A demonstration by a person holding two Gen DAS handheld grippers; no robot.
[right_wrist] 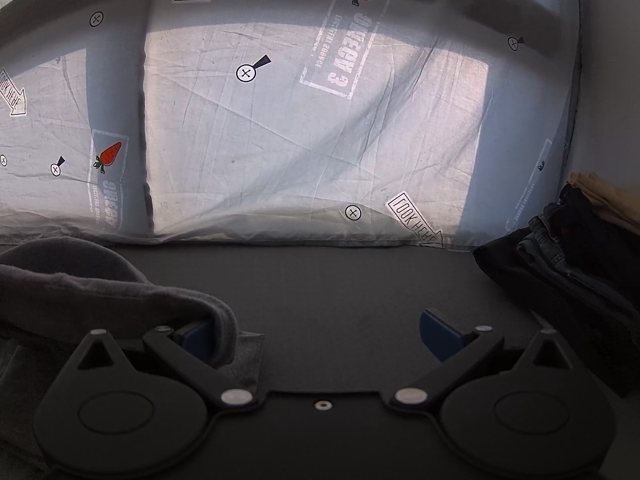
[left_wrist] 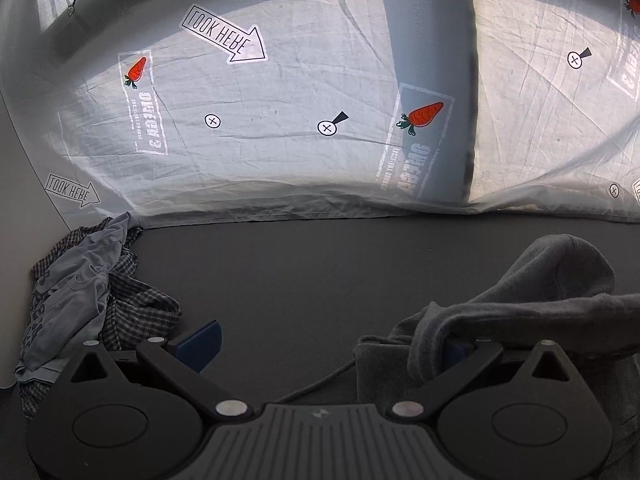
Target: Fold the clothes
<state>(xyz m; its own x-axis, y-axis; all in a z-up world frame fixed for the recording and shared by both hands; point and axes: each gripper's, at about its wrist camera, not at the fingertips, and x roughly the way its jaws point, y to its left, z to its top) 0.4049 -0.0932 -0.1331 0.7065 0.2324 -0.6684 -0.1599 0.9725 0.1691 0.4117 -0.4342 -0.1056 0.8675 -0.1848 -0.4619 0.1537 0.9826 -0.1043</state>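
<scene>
Clearly both jaws gape: the left hand-held gripper and right hand-held gripper flank a grey sweatshirt draped on the bench. Soft, floppy; its thick hem seems best to pinch.

- A dark grey tabletop fills the foreground.
- A pale printed sheet hangs behind the tabletop, its wrinkled hem resting along the far edge.
- Printed on the sheet: orange carrots, "LOOK HERE" arrows and crossed circles.
</scene>
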